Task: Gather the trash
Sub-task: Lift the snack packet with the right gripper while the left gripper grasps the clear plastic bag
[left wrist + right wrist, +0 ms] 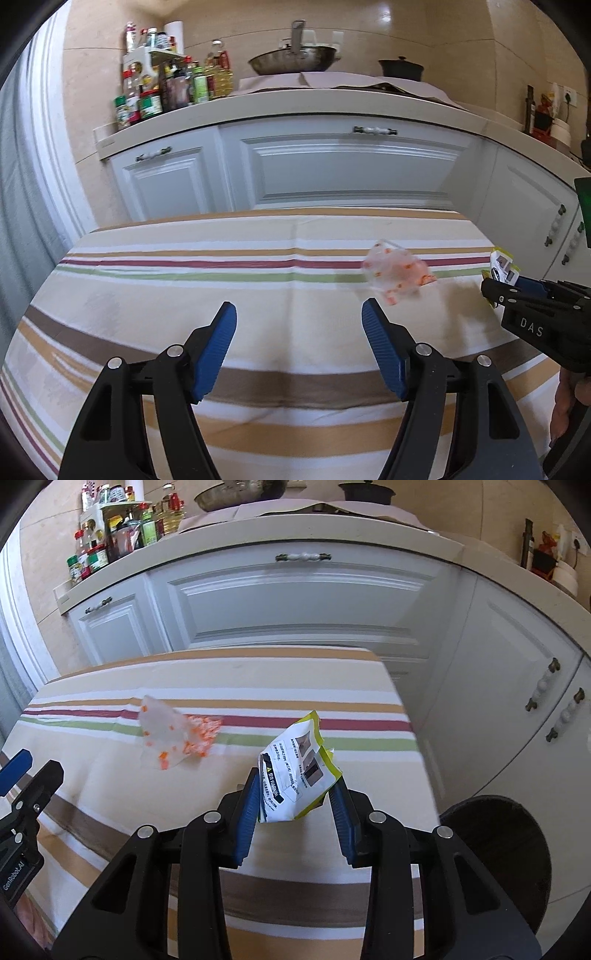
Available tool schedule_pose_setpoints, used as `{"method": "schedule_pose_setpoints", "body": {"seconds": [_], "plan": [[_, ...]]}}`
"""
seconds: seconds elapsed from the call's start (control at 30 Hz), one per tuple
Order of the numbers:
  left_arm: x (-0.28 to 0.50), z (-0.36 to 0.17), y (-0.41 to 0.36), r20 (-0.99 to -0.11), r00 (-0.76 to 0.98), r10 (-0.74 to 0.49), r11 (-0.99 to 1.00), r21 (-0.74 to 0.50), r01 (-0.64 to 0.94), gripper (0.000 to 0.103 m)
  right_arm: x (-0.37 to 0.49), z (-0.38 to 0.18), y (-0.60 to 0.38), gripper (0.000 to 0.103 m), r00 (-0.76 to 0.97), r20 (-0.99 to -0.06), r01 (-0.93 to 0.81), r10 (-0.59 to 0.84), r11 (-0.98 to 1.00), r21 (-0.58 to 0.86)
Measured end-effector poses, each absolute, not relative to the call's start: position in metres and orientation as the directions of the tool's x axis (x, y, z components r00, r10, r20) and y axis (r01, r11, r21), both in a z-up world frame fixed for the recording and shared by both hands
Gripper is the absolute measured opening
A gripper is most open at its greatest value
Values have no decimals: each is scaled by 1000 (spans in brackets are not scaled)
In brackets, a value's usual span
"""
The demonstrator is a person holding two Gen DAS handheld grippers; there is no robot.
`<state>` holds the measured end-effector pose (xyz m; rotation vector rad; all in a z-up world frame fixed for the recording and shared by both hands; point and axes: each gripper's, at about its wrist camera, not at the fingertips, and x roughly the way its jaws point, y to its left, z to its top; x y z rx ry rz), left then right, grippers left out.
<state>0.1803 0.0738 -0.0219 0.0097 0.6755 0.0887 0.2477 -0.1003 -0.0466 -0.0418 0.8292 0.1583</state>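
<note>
A crumpled clear plastic wrapper with orange marks (397,275) lies on the striped tablecloth (184,295), just beyond my left gripper's right finger. My left gripper (299,321) is open and empty above the cloth. My right gripper (295,794) is shut on a white and yellow-green printed packet (295,771) and holds it above the table's right part. The packet and right gripper also show at the right edge of the left wrist view (500,269). The clear wrapper shows left of the packet in the right wrist view (173,734).
A dark round bin (495,853) stands on the floor right of the table's edge. White kitchen cabinets (332,166) stand behind the table, with bottles (166,88), a wok (295,61) and a pot on the counter.
</note>
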Motion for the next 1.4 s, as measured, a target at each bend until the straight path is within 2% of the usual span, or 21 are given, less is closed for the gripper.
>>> {"method": "schedule_pose_setpoints", "body": {"seconds": [0.37, 0.67, 1.07, 1.3, 1.37, 1.4], "plan": [[210, -27, 43, -650, 759, 25, 1000, 18, -18, 69, 255, -41, -137, 36, 691, -718, -115, 90, 993, 14], [231, -29, 18, -653, 757, 14, 999, 47, 22, 72, 256, -37, -168, 36, 704, -706, -79, 70, 997, 20], [254, -40, 10, -685, 728, 13, 996, 74, 52, 82, 264, -38, -182, 36, 710, -700, -76, 77, 997, 33], [261, -45, 8, -717, 697, 3, 995, 71, 69, 82, 265, -38, -181, 36, 709, -700, -85, 87, 996, 38], [260, -46, 9, -717, 697, -1, 995, 66, 69, 79, 265, -38, -180, 36, 708, -701, -87, 89, 995, 39], [260, -46, 9, -719, 695, -4, 996, 63, 70, 72, 265, -39, -180, 36, 707, -701, -88, 90, 995, 39]]}}
